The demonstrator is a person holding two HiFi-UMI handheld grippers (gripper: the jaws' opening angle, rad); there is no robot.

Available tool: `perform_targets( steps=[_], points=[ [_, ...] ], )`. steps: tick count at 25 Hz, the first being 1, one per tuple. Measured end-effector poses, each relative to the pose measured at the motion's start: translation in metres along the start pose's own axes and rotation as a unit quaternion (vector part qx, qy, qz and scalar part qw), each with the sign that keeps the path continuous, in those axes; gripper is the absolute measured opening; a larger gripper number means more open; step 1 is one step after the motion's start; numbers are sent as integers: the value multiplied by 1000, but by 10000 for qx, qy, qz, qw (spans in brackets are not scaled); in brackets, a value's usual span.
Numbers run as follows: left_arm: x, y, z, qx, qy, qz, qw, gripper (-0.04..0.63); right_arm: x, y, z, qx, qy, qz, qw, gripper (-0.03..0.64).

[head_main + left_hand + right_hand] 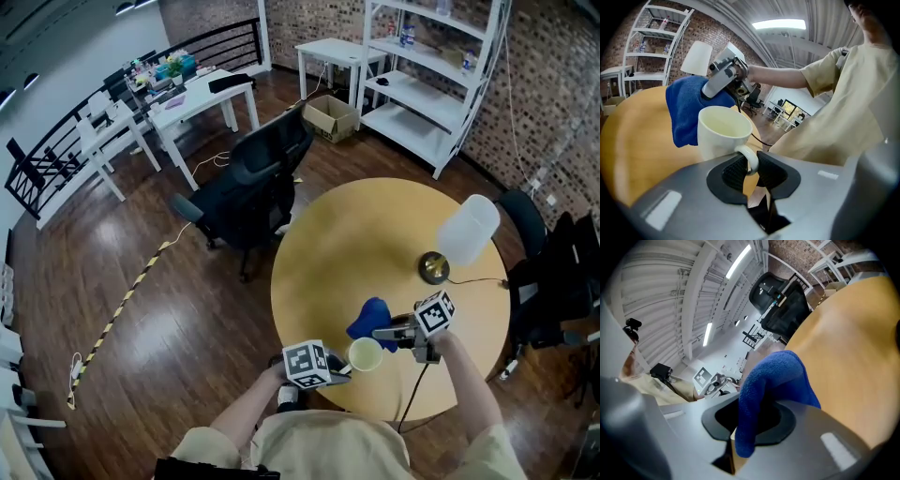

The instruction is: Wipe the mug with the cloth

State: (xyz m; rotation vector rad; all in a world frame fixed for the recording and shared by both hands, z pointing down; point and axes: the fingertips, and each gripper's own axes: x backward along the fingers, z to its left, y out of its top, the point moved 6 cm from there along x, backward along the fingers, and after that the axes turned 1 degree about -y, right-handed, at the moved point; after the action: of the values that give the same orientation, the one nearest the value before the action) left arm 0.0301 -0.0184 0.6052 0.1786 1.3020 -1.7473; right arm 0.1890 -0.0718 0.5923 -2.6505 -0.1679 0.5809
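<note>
My left gripper [751,171] is clamped on the handle of the cream mug [723,133], its two pads pinching the loop from either side. The mug stands out past the jaws with its mouth up and tipped a little toward the upper left of the left gripper view, held over the near edge of the round bench [375,234], low and centre in the head view. My right gripper [752,420] is closed on the blue cloth [773,385], which bunches up out of the jaws and folds over them.

What matters now is how the cloth lies against the mug. In the head view it sits just above and a touch right of the mug, on the side away from the handle. From the left gripper view it hangs close behind the mug's left wall; I cannot tell whether they touch. The right gripper is the nearer one to that wall, so I judge the wipe comes from it, with the left steadying.
</note>
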Motion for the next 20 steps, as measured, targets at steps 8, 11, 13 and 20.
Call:
perform_targets(
  steps=[8,11,13,20],
  points=[
    [-27,-21,7,-310,390,890,9948,51,-30,-16,-19,-70,-320,750,9966,60],
    [-34,-25,11,-358,464,1108,9921,48,-44,-22,-19,-88,-261,995,9947,60],
    [-40,-28,14,-401,523,1209,9905,44,-55,-28,-18,-72,-198,1211,9924,60],
    [-66,-40,17,-359,447,1417,9882,41,-87,-53,-24,-13,-320,1935,9806,60]
  ],
)
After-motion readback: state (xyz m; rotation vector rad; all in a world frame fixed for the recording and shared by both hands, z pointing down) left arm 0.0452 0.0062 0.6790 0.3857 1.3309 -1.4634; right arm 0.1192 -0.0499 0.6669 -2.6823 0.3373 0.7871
